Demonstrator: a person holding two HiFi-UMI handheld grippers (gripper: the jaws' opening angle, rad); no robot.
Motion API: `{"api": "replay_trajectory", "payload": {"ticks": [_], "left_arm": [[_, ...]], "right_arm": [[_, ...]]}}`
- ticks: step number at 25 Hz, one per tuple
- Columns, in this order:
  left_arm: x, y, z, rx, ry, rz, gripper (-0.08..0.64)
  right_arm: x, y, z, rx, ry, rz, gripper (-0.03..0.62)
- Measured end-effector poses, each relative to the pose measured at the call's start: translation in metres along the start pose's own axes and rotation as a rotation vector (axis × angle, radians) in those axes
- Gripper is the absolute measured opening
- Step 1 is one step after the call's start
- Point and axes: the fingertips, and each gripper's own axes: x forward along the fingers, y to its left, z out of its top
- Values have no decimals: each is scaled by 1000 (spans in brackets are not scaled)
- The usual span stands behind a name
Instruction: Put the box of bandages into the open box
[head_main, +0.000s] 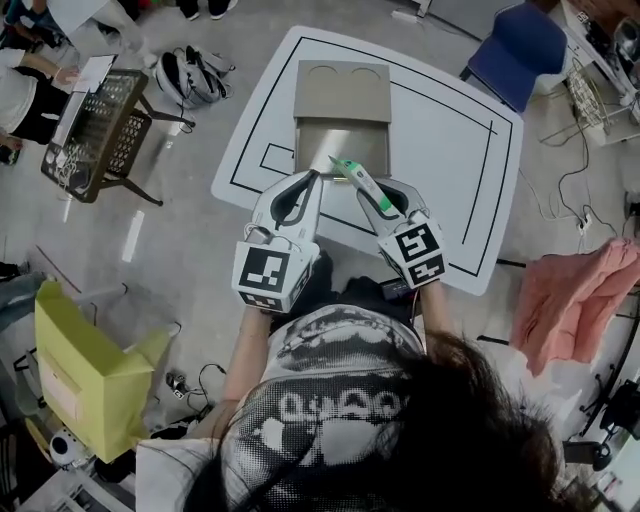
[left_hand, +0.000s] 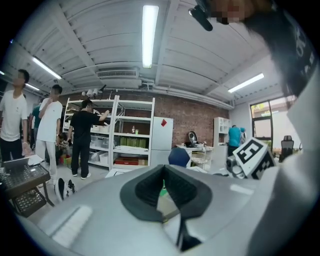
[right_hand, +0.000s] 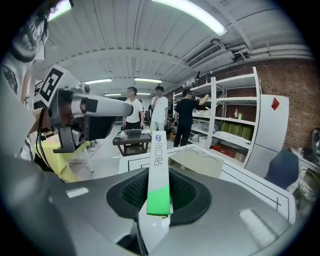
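Observation:
The open cardboard box (head_main: 340, 148) lies on the white table (head_main: 450, 150), its lid flap folded back on the far side. The box of bandages (head_main: 352, 172), long, white with a green end, is held in my right gripper (head_main: 372, 195), just over the open box's near edge. In the right gripper view the bandage box (right_hand: 159, 170) stands up between the pads of my right gripper (right_hand: 159, 207), with the cardboard flap (right_hand: 197, 162) beyond it. My left gripper (head_main: 312, 180) hovers beside it on the left, shut and holding nothing, as the left gripper view (left_hand: 163, 192) also shows.
A black wire cart (head_main: 95, 130) stands left of the table and a blue chair (head_main: 525, 40) behind its far right corner. A yellow carton (head_main: 85, 375) sits near left and pink cloth (head_main: 580, 295) at the right. Several people stand by shelves (right_hand: 235, 130).

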Motion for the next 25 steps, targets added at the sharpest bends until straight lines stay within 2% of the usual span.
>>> {"api": "replay_trajectory", "payload": {"ticks": [5, 14, 25], "left_arm": [[10, 21, 3, -4, 0, -27, 0], [16, 51, 5, -8, 0, -49, 0], [21, 77, 6, -5, -8, -66, 0]], "right_arm": [[29, -13, 0, -28, 49, -19, 91], [85, -33, -9, -138, 156, -14, 91], [149, -55, -39, -314, 306, 21, 91]]}}
